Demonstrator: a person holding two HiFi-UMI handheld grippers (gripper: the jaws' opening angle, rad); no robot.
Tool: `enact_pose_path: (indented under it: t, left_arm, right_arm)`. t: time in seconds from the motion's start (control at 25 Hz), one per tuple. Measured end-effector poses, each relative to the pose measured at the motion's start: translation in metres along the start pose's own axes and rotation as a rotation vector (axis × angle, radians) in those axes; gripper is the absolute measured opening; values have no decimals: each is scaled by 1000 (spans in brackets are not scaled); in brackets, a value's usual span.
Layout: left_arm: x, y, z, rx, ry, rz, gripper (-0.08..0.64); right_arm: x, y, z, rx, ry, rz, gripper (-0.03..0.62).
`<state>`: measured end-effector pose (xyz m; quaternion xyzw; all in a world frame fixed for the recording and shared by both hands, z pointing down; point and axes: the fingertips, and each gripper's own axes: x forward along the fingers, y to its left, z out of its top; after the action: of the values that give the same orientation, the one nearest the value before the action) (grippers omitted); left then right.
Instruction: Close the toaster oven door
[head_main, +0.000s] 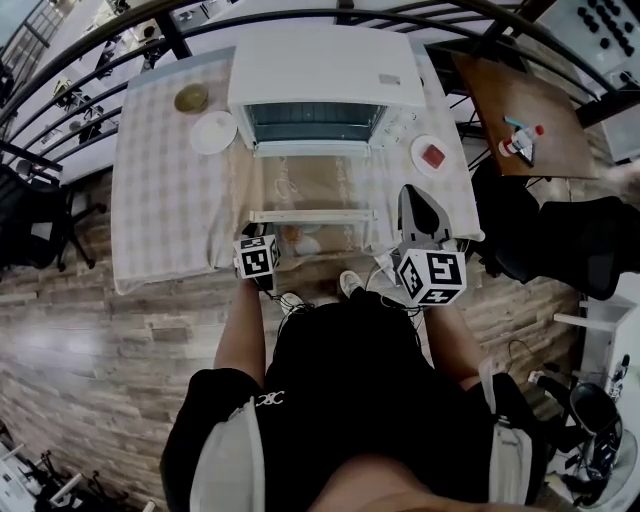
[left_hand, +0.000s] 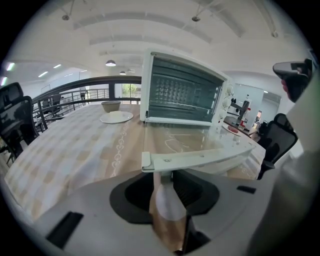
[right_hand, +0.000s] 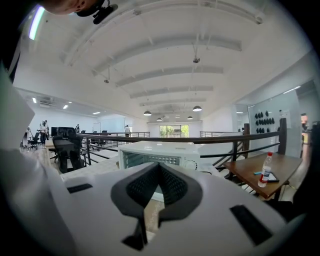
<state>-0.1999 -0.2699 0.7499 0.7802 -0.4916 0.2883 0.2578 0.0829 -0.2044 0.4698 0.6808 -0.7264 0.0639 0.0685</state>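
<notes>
A white toaster oven is shown on a checked-cloth bench, its glass door lowered flat. The left hand-held gripper is held wide open beside the door's white handle; the right hand-held gripper is pinched together, empty.

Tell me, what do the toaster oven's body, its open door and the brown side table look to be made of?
Toaster oven body: probably painted metal, with a smooth matte white finish.
Open door: a clear glass pane in a white frame; the tablecloth shows through it.
Side table: wood or wood veneer, brown with a slight sheen.
</notes>
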Motion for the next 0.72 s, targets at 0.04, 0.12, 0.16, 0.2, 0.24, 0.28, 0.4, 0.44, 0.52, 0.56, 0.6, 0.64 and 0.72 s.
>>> enact_pose_path:
  t: [0.04,0.12,0.16,0.2,0.24,0.28,0.4,0.44,0.52,0.56,0.6,0.64,0.72]
  left_arm:
    - [1,0,0,-1,-1,-1,129]
    - [2,-1,0,-1,-9,-6,127]
    - [1,-2,1,-2,-15,-13,122]
    - [1,-3,2,-5,-20,-22,113]
    - [0,-4,4,-9,-25,-31,93]
    - [-1,-5,5,-14,-28,-38,94]
    - [-4,-6,9,-29,-33,-57,95]
    - [-6,-8,11,-32,-39,-65,97]
    - [-9,-10,16,-50,-57,-94,98]
    - [-11,-11,19,-65,-67,-114,103]
    - [-12,-12,22,-79,-77,-134,106]
    - [-14,-11,25,-89,-86,-151,109]
    - [-19,-10,34,-105,-110,-177,114]
  right_arm:
    - [1,-1,1,-2,0,-1,2]
    - [4,-1,2,-2,0,-1,2]
    - [6,-1,3,-2,0,1,2]
    - [8,1,3,-3,0,5,2]
    - [10,3,4,-3,0,11,2]
    - [12,5,5,-3,0,17,2]
    - [18,9,7,-3,-4,37,2]
    - [20,10,8,-1,-7,44,2]
    - [23,11,9,2,-13,56,2]
    - [24,12,9,4,-15,62,2]
    - [27,13,9,5,-17,70,2]
    - [29,15,10,6,-19,77,2]
    - [33,19,11,10,-22,90,2]
